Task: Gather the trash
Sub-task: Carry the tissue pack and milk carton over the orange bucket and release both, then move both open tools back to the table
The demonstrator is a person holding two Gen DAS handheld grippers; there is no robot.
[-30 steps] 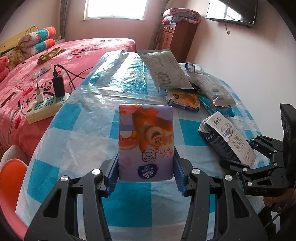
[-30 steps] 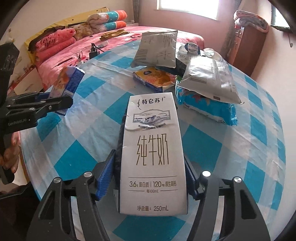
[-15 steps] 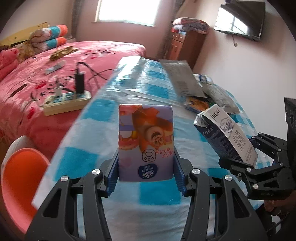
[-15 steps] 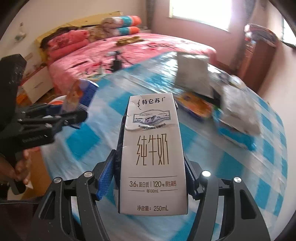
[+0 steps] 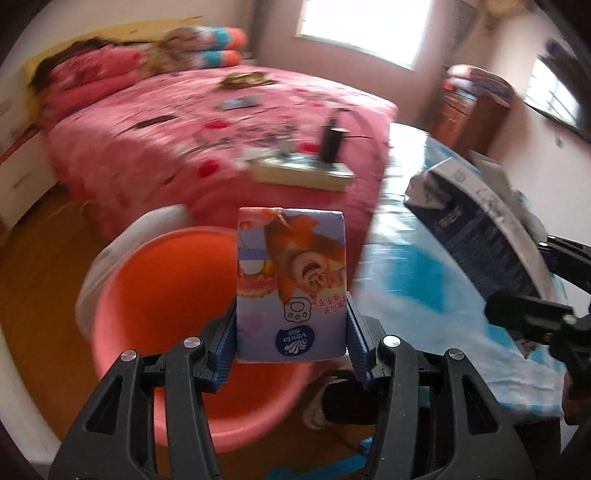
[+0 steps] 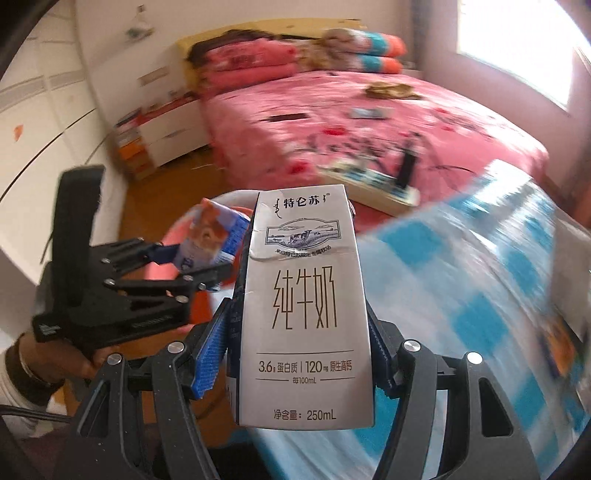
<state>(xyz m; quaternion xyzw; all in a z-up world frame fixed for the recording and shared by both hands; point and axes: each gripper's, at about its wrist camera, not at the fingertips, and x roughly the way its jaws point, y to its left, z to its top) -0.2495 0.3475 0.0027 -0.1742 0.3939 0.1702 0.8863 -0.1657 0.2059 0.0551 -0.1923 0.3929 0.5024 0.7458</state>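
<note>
Left hand-held gripper pinches the tissue pack, upright, directly over the orange bin at lower left of frame. Right hand-held gripper clamps the milk carton, upright, over the bench edge; the left is nearer the bin.

pink bed, bright window, wooden floor

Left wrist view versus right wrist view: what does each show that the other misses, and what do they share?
Only the left wrist view shows the orange basin's open inside, below the tissue pack. Only the right wrist view shows the milk carton's printed front and the person's hand on the left gripper. Both show both items clamped, the pink bed and the checked table.
</note>
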